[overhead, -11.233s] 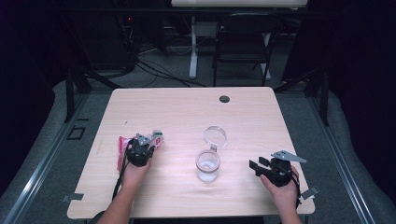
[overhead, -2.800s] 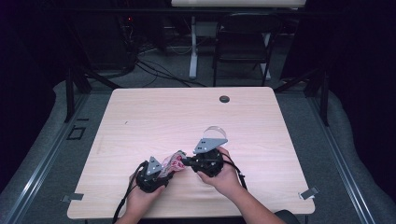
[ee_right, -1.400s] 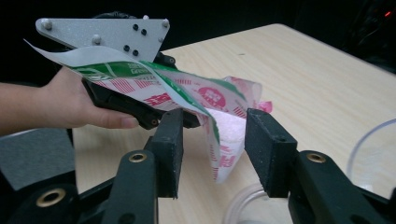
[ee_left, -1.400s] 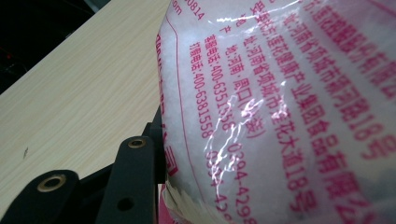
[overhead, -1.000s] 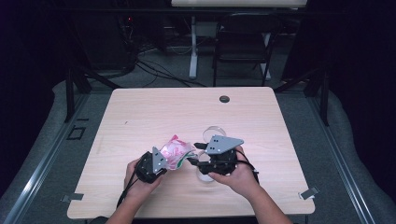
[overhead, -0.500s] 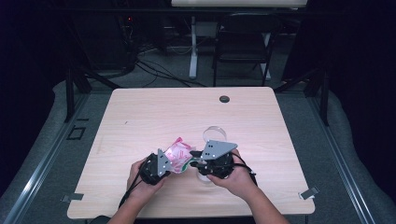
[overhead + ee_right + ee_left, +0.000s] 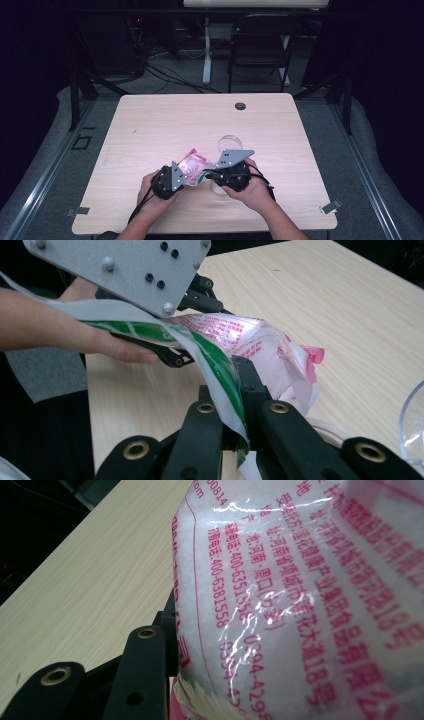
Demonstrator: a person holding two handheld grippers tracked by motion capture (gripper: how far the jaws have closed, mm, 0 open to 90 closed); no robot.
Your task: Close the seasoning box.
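Right tool (image 7: 235,405): jaws clenched on the green-and-white top edge of the packet (image 7: 250,347), the film pinched flat between the two black jaws and stretched back toward the left side of the right gripper view.

Left tool (image 7: 176,176): grasping the same packet (image 7: 192,164) at its other side. In the left gripper view one black jaw lies against the clear film with red print, white granules (image 7: 280,605) visible through it; the second jaw is hidden behind the packet, so the grip is inferred from the packet being held off the counter (image 7: 200,120).

Packet position: lifted between the two tools near the front-middle of the counter, just left of the glass jar (image 7: 220,186), which sits partly under the right hand (image 7: 250,187). The clear lid (image 7: 229,143) lies on the counter just behind the tools. A small dark disc (image 7: 240,106) sits well apart, near the far edge.

Progress, judged: jar uncovered and the packet gripped on both sides, top film under tension. Cannot tell whether a tear has started. Left: open the packet, tip the granules into the jar, presumably replace the lid.
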